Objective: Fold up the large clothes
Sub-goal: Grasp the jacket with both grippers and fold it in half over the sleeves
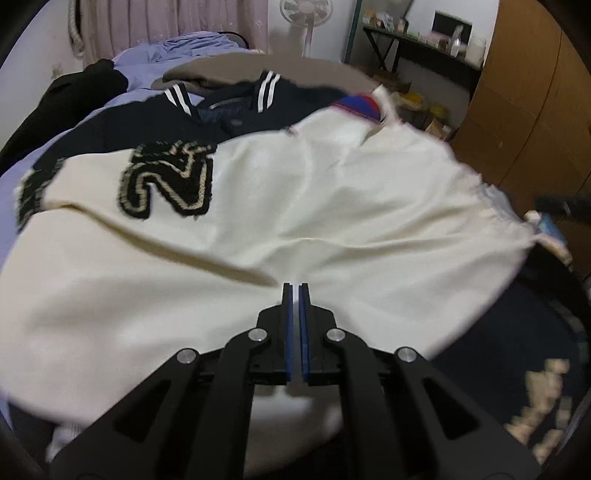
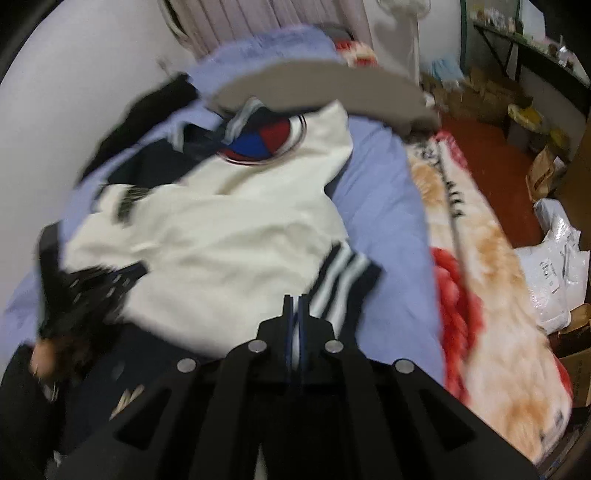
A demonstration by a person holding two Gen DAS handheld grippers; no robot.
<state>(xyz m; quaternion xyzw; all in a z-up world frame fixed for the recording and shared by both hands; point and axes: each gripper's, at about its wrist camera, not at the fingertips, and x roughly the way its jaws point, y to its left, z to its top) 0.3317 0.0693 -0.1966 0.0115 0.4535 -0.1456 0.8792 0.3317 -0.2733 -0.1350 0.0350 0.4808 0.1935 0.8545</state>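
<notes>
A navy and cream varsity jacket [image 1: 295, 206] lies spread on the bed, with a black letter patch [image 1: 166, 181] on its cream sleeve. My left gripper [image 1: 295, 286] is shut on a fold of that cream cloth; a thin white strip shows between its pads. In the right wrist view the jacket [image 2: 221, 236] shows a round red and blue badge [image 2: 258, 142] and a striped navy cuff [image 2: 343, 284]. My right gripper [image 2: 295, 297] hovers just short of the cuff, its jaws a narrow slit apart, gripping nothing. The left gripper [image 2: 85, 291] appears blurred at the jacket's left side.
A lilac sheet [image 2: 384, 206] covers the bed, with a red and orange patterned blanket [image 2: 487, 280] along its right edge. A grey cushion [image 2: 317, 88] and black clothing [image 1: 74, 96] lie at the far end. A wooden wardrobe [image 1: 524, 110], a fan [image 1: 306, 14] and floor boxes [image 2: 491, 96] stand beyond.
</notes>
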